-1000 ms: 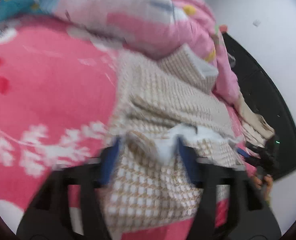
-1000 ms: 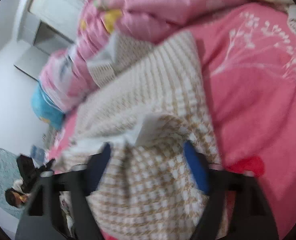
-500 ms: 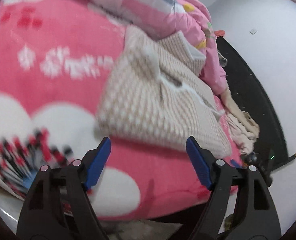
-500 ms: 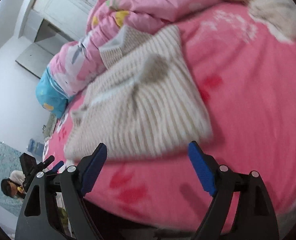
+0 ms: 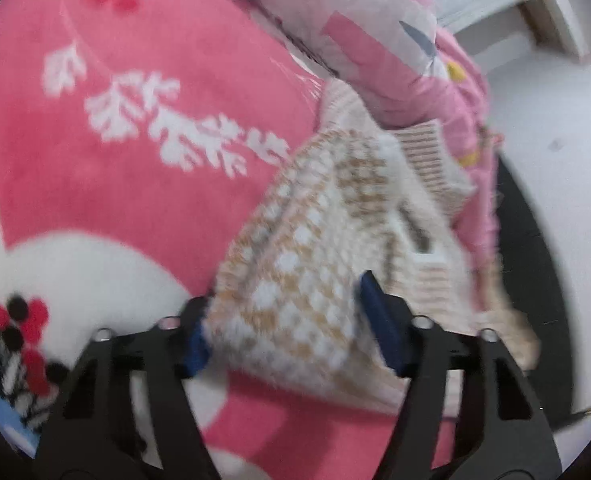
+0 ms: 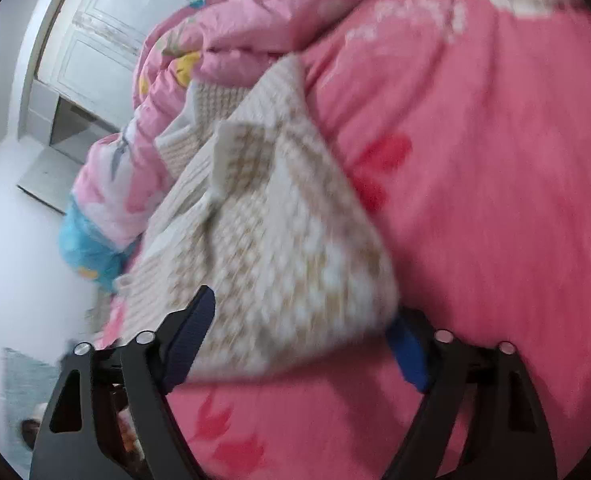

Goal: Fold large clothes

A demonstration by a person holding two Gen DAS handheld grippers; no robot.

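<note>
Left wrist view: the left gripper [image 5: 291,320] has just been closing, and a near corner of the folded checked garment [image 5: 319,264] sits between its blue-padded fingers [image 5: 381,320]. The blur hides whether the pads press it. The garment is a thick beige-and-white knit lying on the fleecy pink blanket [image 5: 143,200], which bears a white leaf print here. Only this view shows the black panel [image 5: 531,264] beyond the bed's edge.

Right wrist view: the right gripper [image 6: 303,340] has also been closing – its jaws stand wide around the garment's [image 6: 267,232] other near corner, contact unclear. Only here do a white panelled door [image 6: 95,40] and the puffy pink quilt [image 6: 231,36] behind the garment show plainly.
</note>
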